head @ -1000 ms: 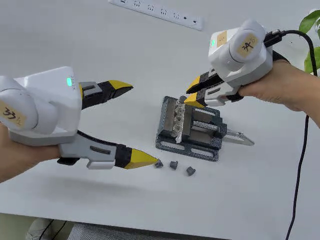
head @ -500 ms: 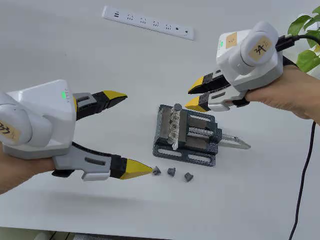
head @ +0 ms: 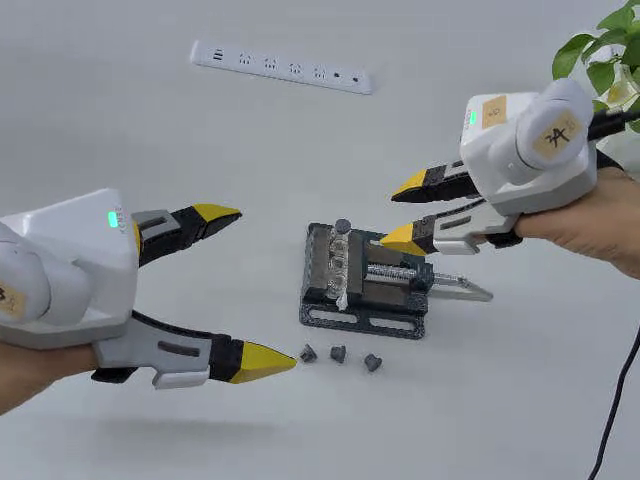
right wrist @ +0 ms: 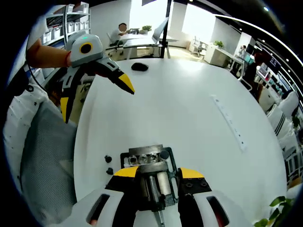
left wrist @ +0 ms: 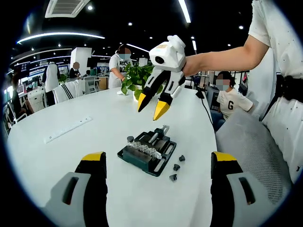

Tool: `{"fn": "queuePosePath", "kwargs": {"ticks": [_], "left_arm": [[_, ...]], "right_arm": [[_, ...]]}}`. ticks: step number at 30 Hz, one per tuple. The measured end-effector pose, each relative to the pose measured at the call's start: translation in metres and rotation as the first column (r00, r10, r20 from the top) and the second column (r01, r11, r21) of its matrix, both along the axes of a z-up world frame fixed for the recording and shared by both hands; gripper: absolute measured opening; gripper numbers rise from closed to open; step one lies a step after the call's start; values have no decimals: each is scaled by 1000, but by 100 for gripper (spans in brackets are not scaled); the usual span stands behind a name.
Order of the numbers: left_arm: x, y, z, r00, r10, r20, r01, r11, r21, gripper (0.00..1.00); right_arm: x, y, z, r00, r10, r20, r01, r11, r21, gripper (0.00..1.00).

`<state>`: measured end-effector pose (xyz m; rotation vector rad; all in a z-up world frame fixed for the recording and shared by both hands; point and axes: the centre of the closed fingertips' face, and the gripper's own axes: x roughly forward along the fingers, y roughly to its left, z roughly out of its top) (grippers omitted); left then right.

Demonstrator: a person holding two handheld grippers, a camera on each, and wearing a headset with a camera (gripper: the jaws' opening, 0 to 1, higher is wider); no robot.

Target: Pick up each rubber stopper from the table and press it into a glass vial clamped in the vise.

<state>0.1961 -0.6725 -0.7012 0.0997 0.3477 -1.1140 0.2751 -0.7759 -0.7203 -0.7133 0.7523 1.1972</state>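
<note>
White left hand-held gripper (head: pixel 265 286); white right hand-held gripper (head: pixel 390 216); yellow-tipped black jaws

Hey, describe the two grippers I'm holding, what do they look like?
Both the left gripper and right gripper have white bodies, grey-and-black jaws with pointed yellow tips, a green light and a tan handwritten sticker. A black cable trails from the right one.
</note>
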Motion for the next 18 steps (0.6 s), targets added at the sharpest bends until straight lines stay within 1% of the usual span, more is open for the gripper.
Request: {"fn": "queuePosePath", "kwargs": {"ticks": [4,9,11,15,18], "left_arm": [[-2,-2,-1,1000,-8,-3,8,1000,11,90],[-5,-5,0,1000,-16,-2,16,1000,20,90],[-7,-5,0,1000,-19,-2,19,1000,22,90],[-9,-8,1,1000,-23,-1,23,999,27,90],[-12,-9,0,1000,-25,-3,25,999,28,90]], "right_arm": [[-7,-9,1,1000,-26,7,26,1000,14,31],[-20,-21,2,998,-60,9,60,998,32,34],[-25,-25,1,998,-69,6,69,997,37,35],[-41,-32,-1,996,-90,-3,90,995,46,36],[-48,-38,-6,994,-105,-13,105,993,49,36]]}}
